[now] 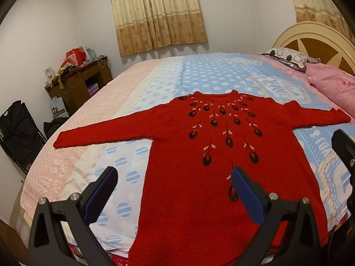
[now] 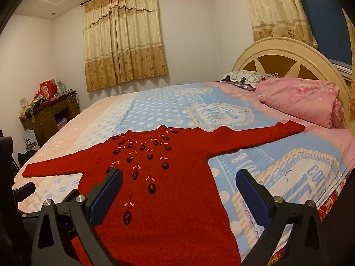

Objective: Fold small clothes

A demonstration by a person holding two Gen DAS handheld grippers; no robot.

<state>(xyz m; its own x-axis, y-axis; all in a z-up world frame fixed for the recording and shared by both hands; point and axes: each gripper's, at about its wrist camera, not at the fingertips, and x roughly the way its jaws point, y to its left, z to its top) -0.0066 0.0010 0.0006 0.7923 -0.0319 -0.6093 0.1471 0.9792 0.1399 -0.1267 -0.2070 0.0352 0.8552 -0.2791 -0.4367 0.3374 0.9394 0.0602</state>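
Red sweater [image 1: 199, 177] lies flat, front up, on the bed [image 1: 210, 75], both sleeves spread straight out, neck pointing to 12 o'clock, hem at the near edge at 6. Black and pink flower embroidery fans down from the collar.

Left gripper [image 1: 174, 177] hangs over the hem end w/ jaws wide apart, nothing between them; its 3 o'clock finger sits over the sweater body, the 9 o'clock finger over the polka-dot sheet beside it. Can't tell if either finger touches cloth.

Right gripper [image 2: 178, 179] also spread open & empty, over the sweater's other side: one finger above the red knit, the other above the blue lettered part of the bedsheet at 3 o'clock. The sweater [image 2: 159, 199] fills the gap between its fingers.

Pink folded quilt [image 2: 304, 99] and a patterned pillow [image 2: 241, 77] sit by the round headboard [image 2: 288, 53] at approx 2 o'clock. Beige curtains [image 2: 124, 37] at 12. Cluttered brown desk [image 2: 51, 113] against the wall at 10 o'clock, well apart from the sweater.
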